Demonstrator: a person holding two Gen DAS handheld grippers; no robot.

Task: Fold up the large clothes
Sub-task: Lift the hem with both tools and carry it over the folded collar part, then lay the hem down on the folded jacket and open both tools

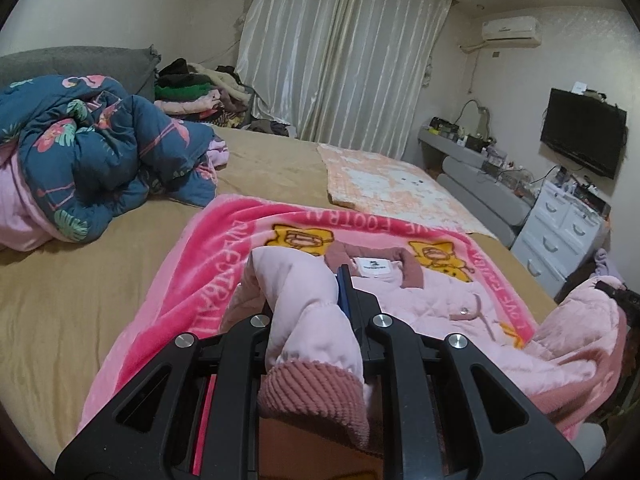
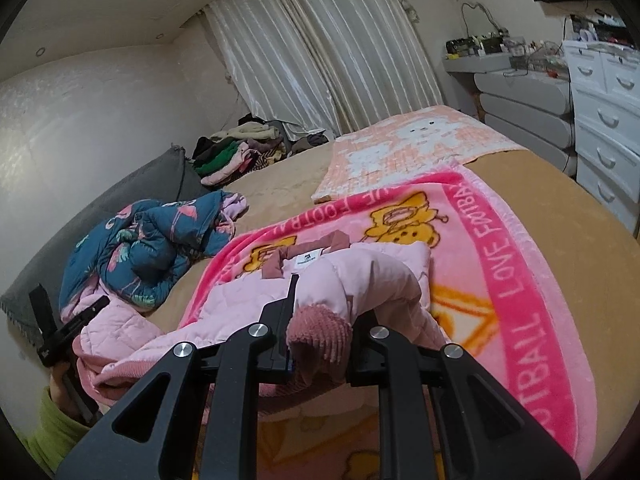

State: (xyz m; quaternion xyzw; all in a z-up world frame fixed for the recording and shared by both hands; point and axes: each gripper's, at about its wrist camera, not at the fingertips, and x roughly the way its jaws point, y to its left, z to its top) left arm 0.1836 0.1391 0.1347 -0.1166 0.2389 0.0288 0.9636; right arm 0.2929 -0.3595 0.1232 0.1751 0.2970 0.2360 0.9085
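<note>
A light pink quilted jacket (image 1: 436,300) with dusty-rose collar and ribbed cuffs lies on a bright pink cartoon blanket (image 1: 208,264) on the bed. My left gripper (image 1: 316,300) is shut on one sleeve (image 1: 308,320) near its ribbed cuff (image 1: 312,396), held above the blanket. My right gripper (image 2: 320,308) is shut on the other sleeve (image 2: 372,276) by its cuff (image 2: 320,336). The jacket body (image 2: 240,300) spreads to the left in the right wrist view. Each gripper shows in the other's view, the left gripper as black parts (image 2: 60,328) and the right gripper as a black edge (image 1: 624,300).
A blue floral quilt (image 1: 100,156) is bunched at the bed's head. A peach patterned mat (image 1: 392,184) lies further along the tan sheet (image 1: 80,288). A clothes pile (image 1: 200,96) sits by the curtain. White drawers (image 1: 560,236) and a TV (image 1: 580,132) stand right.
</note>
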